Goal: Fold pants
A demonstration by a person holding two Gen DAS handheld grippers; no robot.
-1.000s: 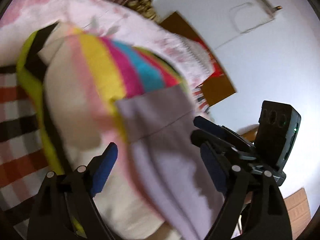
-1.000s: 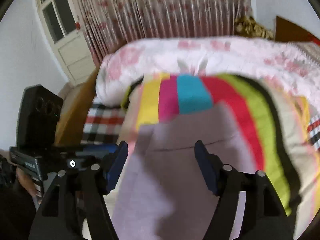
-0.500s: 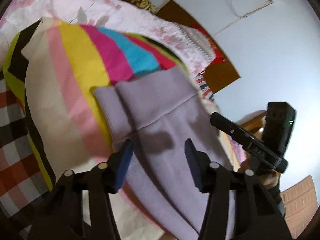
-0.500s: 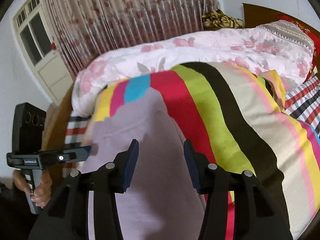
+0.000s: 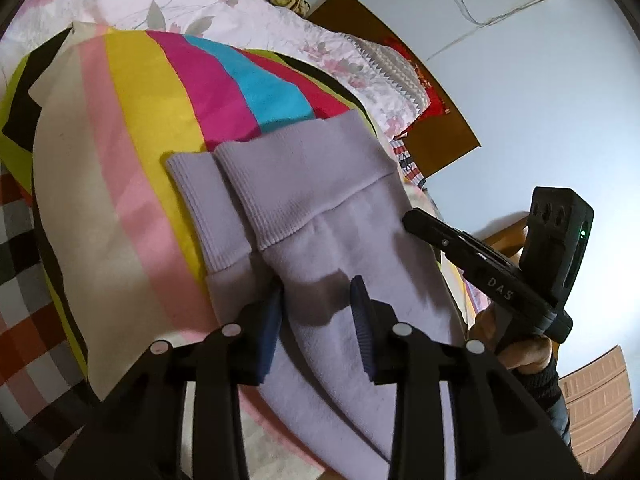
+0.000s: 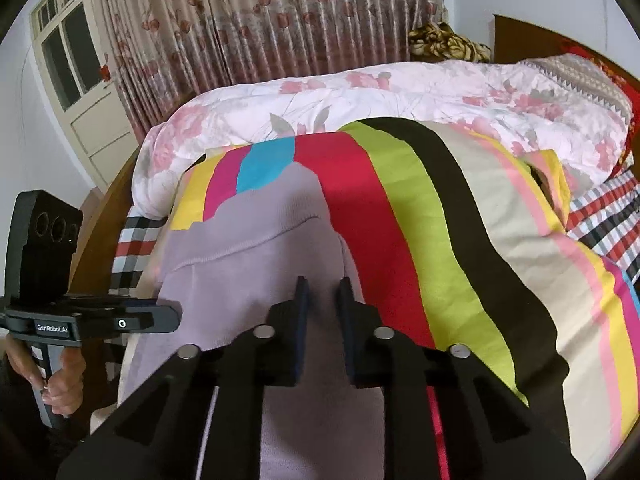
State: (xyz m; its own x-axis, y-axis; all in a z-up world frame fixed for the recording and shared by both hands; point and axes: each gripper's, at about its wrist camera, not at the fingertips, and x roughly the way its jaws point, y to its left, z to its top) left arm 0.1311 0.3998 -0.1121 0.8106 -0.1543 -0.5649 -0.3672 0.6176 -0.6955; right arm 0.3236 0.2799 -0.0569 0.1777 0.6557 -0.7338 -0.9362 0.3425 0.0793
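Lying across a striped blanket (image 5: 132, 128) on the bed, the lilac pants (image 5: 320, 208) fill the lower centre of both views, ribbed cuffs toward the upper left in the left wrist view. The left gripper (image 5: 316, 296) is closing, narrow, with a fold of fabric between its pads. The right gripper (image 6: 322, 292) is closing on the pants' right edge.

Lilac knit pants (image 5: 344, 216) lie on striped multicolour blanket (image 6: 460, 216); floral pink quilt (image 6: 360, 96) bunched behind it. Checked sheet (image 5: 24, 280) under blanket, at its left; patterned curtain (image 6: 260, 20) behind quilt.
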